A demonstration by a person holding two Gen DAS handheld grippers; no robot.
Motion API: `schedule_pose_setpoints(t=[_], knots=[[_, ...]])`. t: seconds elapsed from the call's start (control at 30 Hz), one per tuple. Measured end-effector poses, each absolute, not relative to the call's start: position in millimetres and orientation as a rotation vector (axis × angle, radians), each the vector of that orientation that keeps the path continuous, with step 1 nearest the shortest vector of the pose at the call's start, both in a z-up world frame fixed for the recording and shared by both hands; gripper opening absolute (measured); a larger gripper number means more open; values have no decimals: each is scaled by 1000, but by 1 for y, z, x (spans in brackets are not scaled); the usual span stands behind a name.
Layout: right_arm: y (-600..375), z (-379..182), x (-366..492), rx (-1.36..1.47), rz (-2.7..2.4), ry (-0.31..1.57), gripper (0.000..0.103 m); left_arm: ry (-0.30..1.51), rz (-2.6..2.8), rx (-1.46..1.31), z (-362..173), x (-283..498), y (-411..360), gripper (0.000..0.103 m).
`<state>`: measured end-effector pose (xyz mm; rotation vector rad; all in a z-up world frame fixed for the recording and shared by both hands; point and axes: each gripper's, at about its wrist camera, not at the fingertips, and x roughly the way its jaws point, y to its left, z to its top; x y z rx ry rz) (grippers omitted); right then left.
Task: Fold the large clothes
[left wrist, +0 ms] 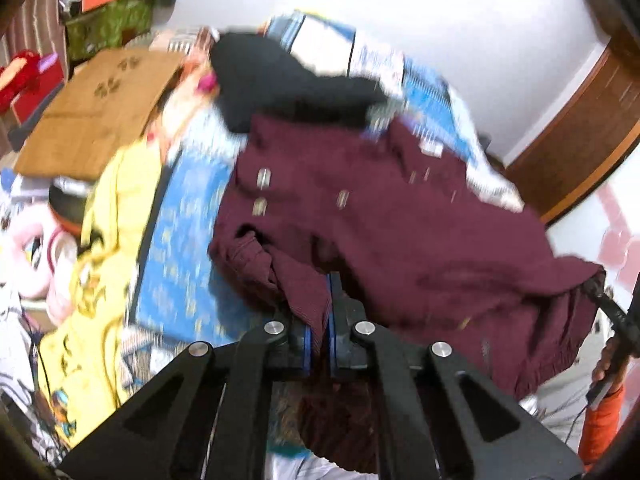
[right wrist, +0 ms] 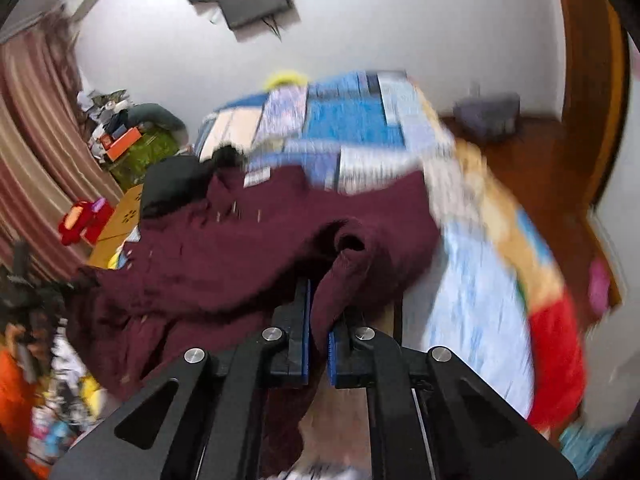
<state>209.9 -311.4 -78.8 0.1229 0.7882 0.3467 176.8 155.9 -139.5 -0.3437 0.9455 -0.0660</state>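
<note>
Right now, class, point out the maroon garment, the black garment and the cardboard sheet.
maroon garment [left wrist: 360,216]: left wrist view, its buttoned front.
black garment [left wrist: 272,80]: left wrist view, its middle.
cardboard sheet [left wrist: 100,108]: left wrist view, its flat top.

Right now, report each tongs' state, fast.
Left tongs: closed on the maroon garment.
Right tongs: closed on the maroon garment.

The maroon jacket [left wrist: 360,216] [right wrist: 224,248] is a large garment with pale toggle buttons on its front. It lies spread but crumpled over the blue patterned bedspread [left wrist: 180,232] [right wrist: 352,128], its far edge touching a black garment [left wrist: 272,76] [right wrist: 176,180]. Two near parts are raised, bunched into hanging folds.
</note>
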Motion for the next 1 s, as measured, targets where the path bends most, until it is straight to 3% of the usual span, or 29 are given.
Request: schedule_pose_setpoints(t=[0.13, 0.3, 0.6, 0.8, 1.0], knots=[[-303, -63, 247, 83, 338, 760, 5, 845, -50, -275, -109, 196, 155, 5], [-312, -68, 296, 124, 267, 767, 4, 813, -25, -324, -108, 241, 178, 5], [-330, -134, 365, 201, 150, 913, 4, 931, 63, -324, -176, 326, 196, 5], [-325, -146, 367, 161, 172, 911, 5, 1013, 73, -194, -205, 345, 178, 5], [-318, -130, 360, 108, 188, 952, 12, 1028, 37, -140, -186, 339, 167, 19]])
